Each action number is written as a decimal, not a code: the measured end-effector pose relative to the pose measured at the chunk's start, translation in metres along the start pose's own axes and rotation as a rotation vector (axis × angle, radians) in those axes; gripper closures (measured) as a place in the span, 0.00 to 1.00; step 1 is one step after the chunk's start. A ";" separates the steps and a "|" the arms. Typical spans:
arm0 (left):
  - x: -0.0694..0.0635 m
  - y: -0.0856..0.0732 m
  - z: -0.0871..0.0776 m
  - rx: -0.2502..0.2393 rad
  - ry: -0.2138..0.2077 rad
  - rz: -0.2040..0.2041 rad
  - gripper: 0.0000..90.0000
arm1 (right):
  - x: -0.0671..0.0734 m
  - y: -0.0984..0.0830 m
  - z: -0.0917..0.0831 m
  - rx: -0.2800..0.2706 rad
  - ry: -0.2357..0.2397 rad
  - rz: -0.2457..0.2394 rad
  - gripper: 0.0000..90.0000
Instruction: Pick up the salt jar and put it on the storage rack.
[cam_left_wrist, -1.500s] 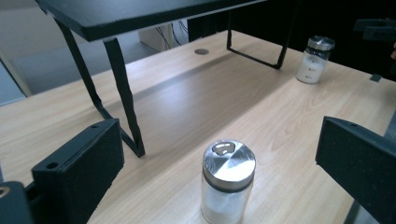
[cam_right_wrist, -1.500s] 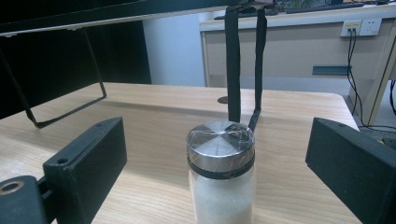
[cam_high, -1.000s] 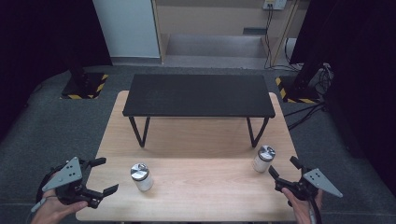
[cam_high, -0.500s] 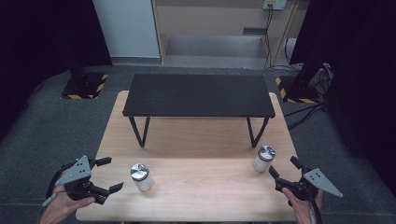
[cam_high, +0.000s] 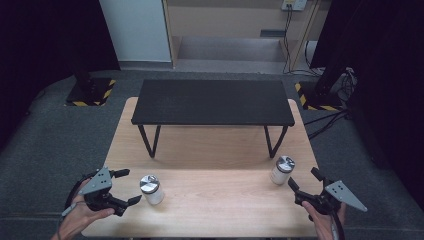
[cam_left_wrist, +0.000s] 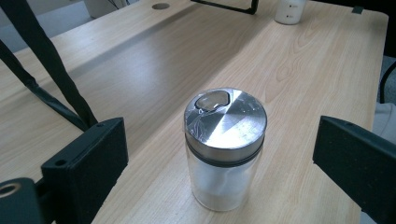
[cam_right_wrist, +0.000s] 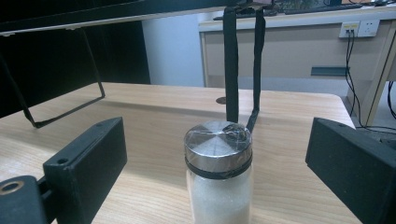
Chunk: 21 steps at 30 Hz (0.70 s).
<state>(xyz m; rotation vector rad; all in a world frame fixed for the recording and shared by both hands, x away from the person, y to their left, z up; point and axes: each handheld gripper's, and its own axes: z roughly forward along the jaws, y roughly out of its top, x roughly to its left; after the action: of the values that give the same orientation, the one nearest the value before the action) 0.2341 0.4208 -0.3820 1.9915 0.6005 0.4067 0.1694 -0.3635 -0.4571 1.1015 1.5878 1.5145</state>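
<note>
Moved: Since the earlier picture, the left gripper (cam_high: 124, 187) has slid in toward its jar. The right gripper (cam_high: 303, 180) has hardly moved.
Left jar (cam_high: 150, 189): It stands upright on the wooden table (cam_high: 210, 145), near the front edge, at about 7 o'clock. It has a shiny metal lid and white stuff inside. In the left gripper view this jar (cam_left_wrist: 225, 148) sits between the two black jaws, but they do not touch it.
Right jar (cam_high: 282, 170): It stands upright at about 4 o'clock, near the table's right edge. In the right gripper view this jar (cam_right_wrist: 218, 172) is also between the jaws, not touched.
Left claw: Wide apart, holding nothing.
Right claw (cam_right_wrist: 215, 186): Wide apart, holding nothing.
Step now: It looks like both hands are lining up to grab a jar each.
Next move: Each gripper likely needs to push forward a bit more, then squeeze the glass below the lid.
Black shelf (cam_high: 212, 102): It stands on thin legs at 12 o'clock, well apart from both jars.
Edges: The right jar is near the side edge, so a bump could knock it off.
Open room: Bare wood lies between the two jars and under the shelf.
</note>
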 end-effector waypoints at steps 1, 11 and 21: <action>0.001 -0.001 0.002 -0.001 -0.004 -0.002 0.03 | 0.000 0.000 0.000 0.000 -0.001 0.001 0.06; 0.003 -0.006 0.024 0.008 -0.017 -0.008 0.04 | 0.000 0.000 0.000 0.000 0.000 0.001 0.06; 0.004 -0.015 0.042 -0.014 -0.028 -0.026 0.07 | 0.000 0.000 0.000 0.000 0.001 0.002 0.06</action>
<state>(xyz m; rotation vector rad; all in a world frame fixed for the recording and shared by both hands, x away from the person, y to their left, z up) 0.2558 0.3989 -0.4149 1.9706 0.6038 0.3655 0.1694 -0.3636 -0.4573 1.1026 1.5874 1.5161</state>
